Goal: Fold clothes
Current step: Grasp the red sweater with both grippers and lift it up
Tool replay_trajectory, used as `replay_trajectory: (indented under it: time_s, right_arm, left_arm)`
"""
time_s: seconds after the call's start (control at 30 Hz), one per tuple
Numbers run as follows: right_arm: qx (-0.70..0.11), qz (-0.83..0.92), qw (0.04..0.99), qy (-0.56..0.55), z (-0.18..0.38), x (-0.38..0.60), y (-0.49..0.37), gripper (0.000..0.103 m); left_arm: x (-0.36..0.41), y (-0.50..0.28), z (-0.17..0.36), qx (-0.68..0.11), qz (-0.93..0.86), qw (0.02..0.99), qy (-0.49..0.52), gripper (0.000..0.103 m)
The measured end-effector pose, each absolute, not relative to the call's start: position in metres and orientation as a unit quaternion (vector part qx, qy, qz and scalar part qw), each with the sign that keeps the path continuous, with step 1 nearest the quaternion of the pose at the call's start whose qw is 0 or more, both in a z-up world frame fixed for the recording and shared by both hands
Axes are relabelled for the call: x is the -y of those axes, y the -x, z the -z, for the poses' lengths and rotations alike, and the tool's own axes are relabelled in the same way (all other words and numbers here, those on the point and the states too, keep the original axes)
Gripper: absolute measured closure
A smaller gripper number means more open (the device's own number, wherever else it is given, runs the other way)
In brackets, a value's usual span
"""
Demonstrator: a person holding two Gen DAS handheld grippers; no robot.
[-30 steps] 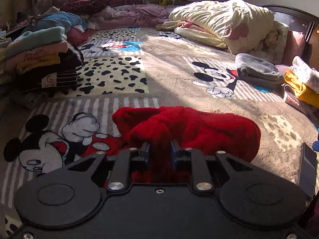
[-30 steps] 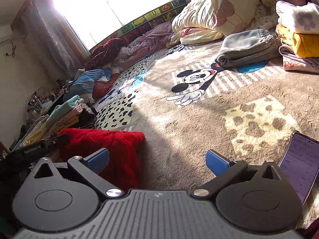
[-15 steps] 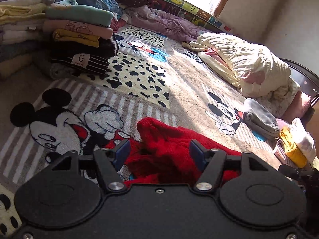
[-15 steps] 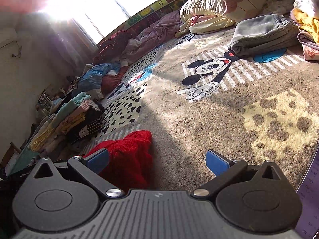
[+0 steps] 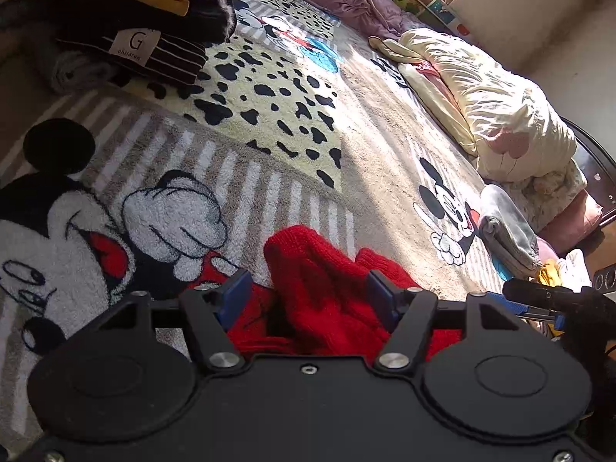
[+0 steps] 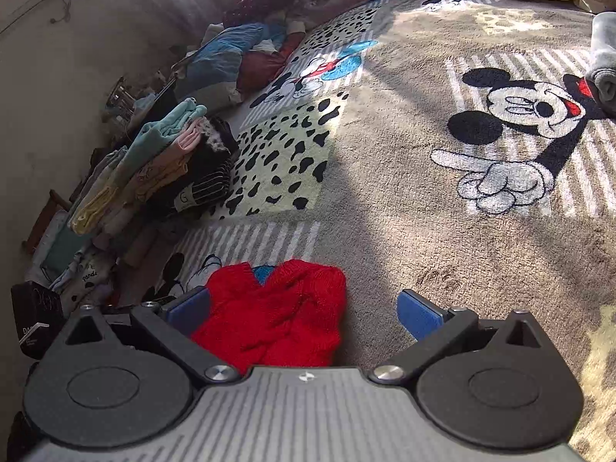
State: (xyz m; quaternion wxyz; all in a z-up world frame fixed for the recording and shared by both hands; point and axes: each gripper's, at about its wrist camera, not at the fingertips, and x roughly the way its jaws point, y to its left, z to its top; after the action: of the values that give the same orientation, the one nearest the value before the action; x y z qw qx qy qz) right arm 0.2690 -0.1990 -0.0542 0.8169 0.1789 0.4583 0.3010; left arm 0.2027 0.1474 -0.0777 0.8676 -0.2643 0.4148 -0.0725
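Two grippers hover over a red knit sweater (image 5: pixel 323 292) bunched on a cartoon-mouse blanket (image 5: pixel 292 142). Left gripper (image 5: pixel 308 294) fingers spread, released, sweater between them. Right gripper (image 6: pixel 304 310) wide apart, sweater beside its left finger (image 6: pixel 188 308).

We see hard sunlight falling across the blanket (image 5: pixel 369 123) in bright patches between long dark shadows. Hazy glare washes the wall (image 6: pixel 57 77) in the right wrist view. Fisheye distortion curves both pictures' edges.
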Motion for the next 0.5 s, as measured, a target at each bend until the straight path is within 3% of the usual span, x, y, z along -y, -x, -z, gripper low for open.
replay_trajectory:
  time_s: [0.2, 0.33, 0.37, 0.4, 0.5]
  right_arm:
    - [-0.493, -0.314, 0.794, -0.169, 0.089, 0.172, -0.314, 0.001]
    - [-0.524, -0.333, 0.760, -0.192, 0.118, 0.159, -0.332, 0.013]
    - [-0.531, -0.343, 0.749, -0.199, 0.123, 0.156, -0.333, 0.017]
    - [-0.538, -0.352, 0.740, -0.200, 0.127, 0.152, -0.333, 0.027]
    - [-0.532, -0.371, 0.737, -0.190, 0.127, 0.147, -0.325, 0.047]
  left_arm:
    - [-0.150, -0.229, 0.096, -0.429, 0.084, 0.856, 0.276, 0.038]
    - [-0.147, -0.237, 0.101, -0.438, 0.109, 0.847, 0.282, 0.039]
    - [-0.145, -0.237, 0.101, -0.438, 0.116, 0.847, 0.278, 0.043]
    - [-0.143, -0.236, 0.099, -0.437, 0.122, 0.849, 0.270, 0.064]
    - [-0.135, -0.231, 0.091, -0.427, 0.136, 0.862, 0.238, 0.084]
